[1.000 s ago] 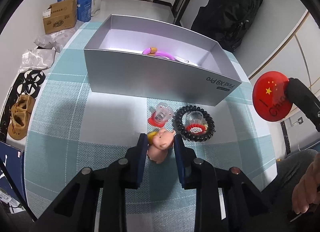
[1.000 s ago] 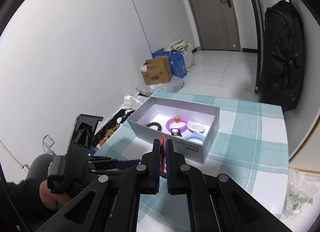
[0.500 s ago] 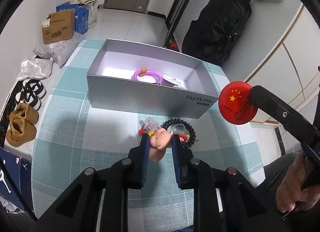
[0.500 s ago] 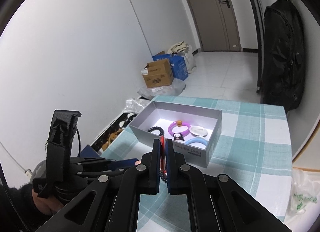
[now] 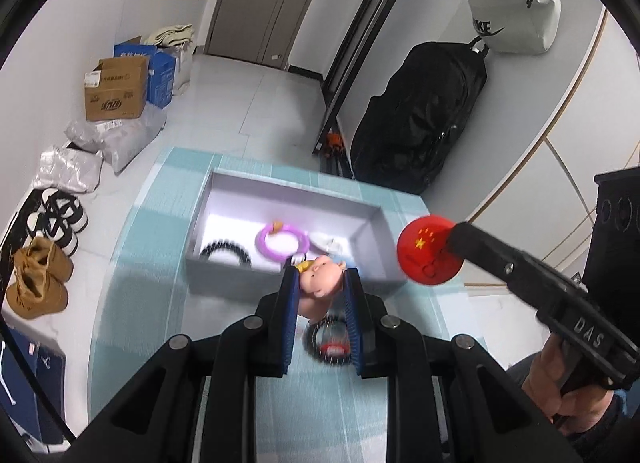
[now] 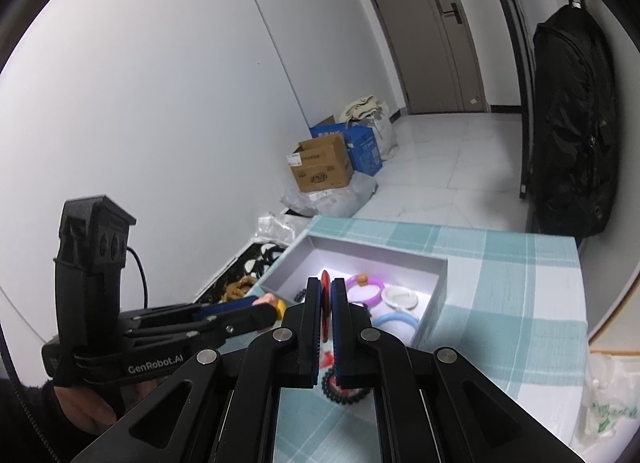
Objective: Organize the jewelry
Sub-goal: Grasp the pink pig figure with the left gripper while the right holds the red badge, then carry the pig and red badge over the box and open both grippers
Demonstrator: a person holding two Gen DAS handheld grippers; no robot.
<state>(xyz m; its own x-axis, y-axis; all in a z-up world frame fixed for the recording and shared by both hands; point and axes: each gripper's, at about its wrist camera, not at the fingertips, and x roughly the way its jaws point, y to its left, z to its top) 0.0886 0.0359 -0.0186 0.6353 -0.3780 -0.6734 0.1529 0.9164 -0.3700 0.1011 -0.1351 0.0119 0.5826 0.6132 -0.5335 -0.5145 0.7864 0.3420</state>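
The left gripper (image 5: pixel 320 295) has its jaws pinching a small pink rubbery pig-faced charm with a yellow bit on top (image 5: pixel 320 281), holding it in the air at the near wall of the open grey cardboard box (image 5: pixel 224 279) on the teal-checked tabletop (image 5: pixel 132 303). The right gripper (image 6: pixel 325 315) has its jaws pressed onto a flat red round badge printed with yellow stars (image 5: pixel 430 250), which hangs beside the box's right corner. Inside the box lie a purple plastic bangle (image 5: pixel 282 243), a black beaded bracelet (image 5: pixel 226 253), a white ring-shaped piece (image 6: pixel 400 297) and a pale blue bangle (image 6: pixel 396 321). A black coiled hair tie (image 6: pixel 346 387) with something red inside it remains on the tabletop below the grippers.

My worry is the pig charm: it looks soft and rounded, gripped only by its sides, so it could squirt out and land short of the box wall. The two grippers are also close together at the same corner; if both go in at once they may knock each other or shove the light box.
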